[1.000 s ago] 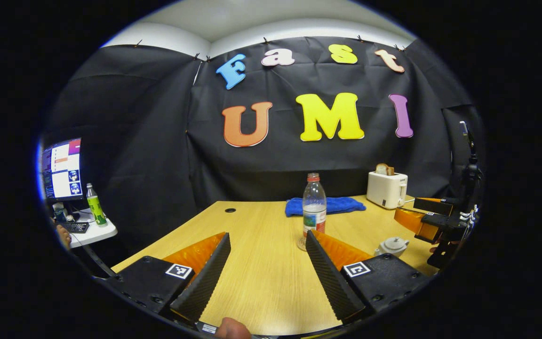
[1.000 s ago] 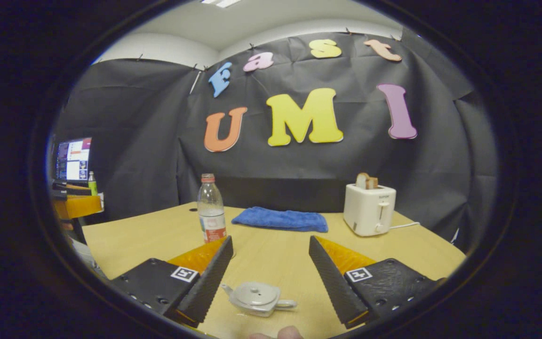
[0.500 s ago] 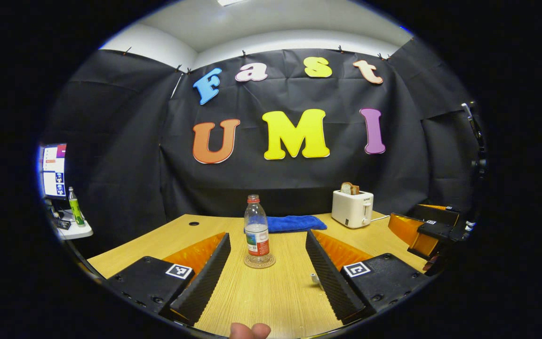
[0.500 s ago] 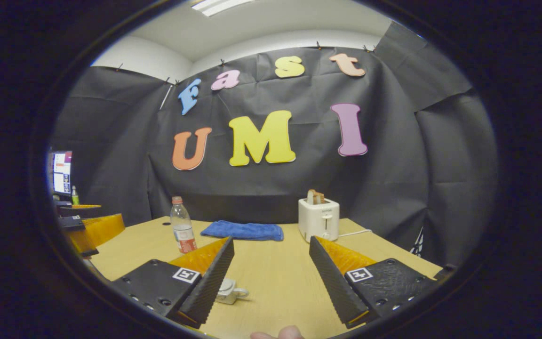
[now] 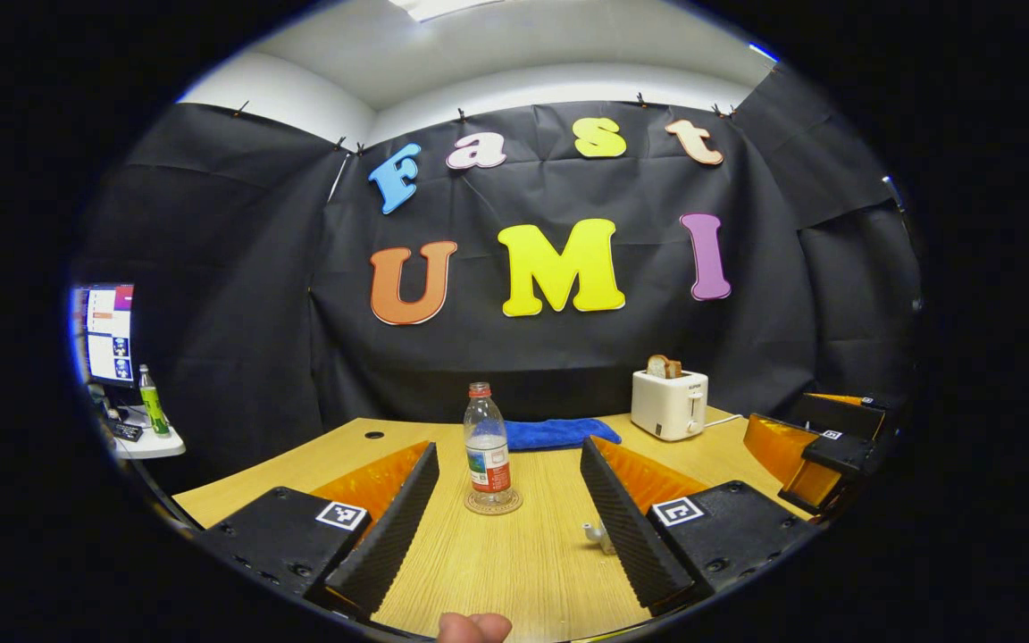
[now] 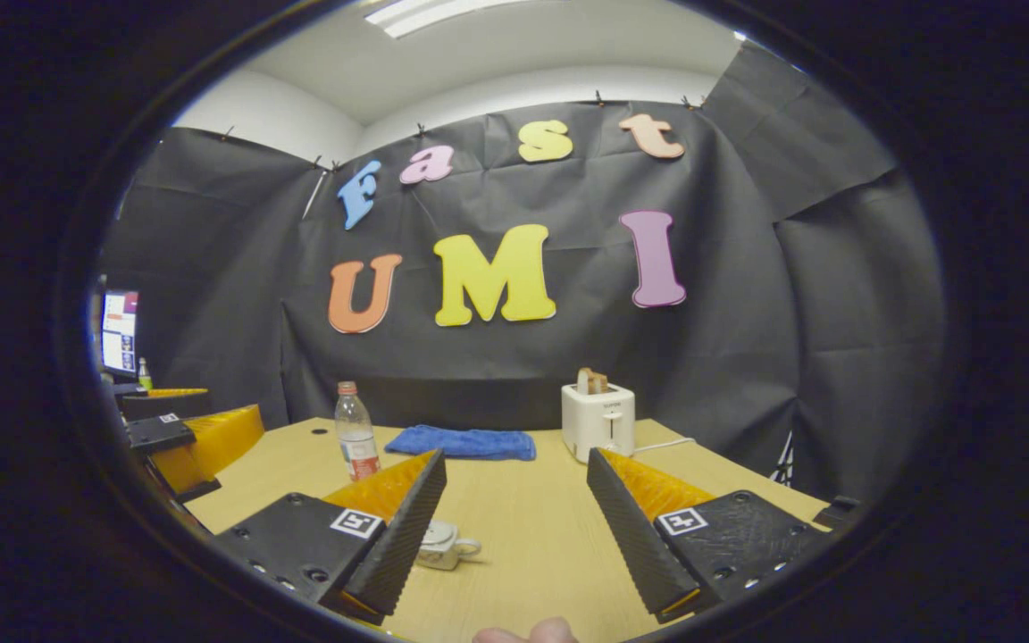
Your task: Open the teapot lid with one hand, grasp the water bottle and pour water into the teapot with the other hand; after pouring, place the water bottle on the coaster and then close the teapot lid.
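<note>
A clear water bottle (image 5: 488,442) with a red cap stands upright on a round coaster (image 5: 493,504) mid-table. It sits ahead of my left gripper (image 5: 509,464), which is open and apart from it. A small white teapot's spout (image 5: 593,534) peeks out beside that gripper's right-hand finger. In the right gripper view the teapot (image 6: 445,543) sits low on the table, half hidden behind the left-hand finger, its handle pointing right. My right gripper (image 6: 516,460) is open and holds nothing. The bottle (image 6: 357,433) stands farther back on the left.
A blue towel (image 6: 461,442) and a white toaster (image 6: 598,420) holding bread sit at the back of the wooden table (image 6: 532,527). The other gripper shows at each view's side (image 5: 814,446) (image 6: 184,438). A monitor (image 5: 108,330) and a green bottle (image 5: 151,413) stand on a side desk.
Both grippers have drawn back and tilted up. The bottle now sits centred between the left gripper's fingers. The teapot has slid from between the right gripper's fingers to behind its left-hand finger.
</note>
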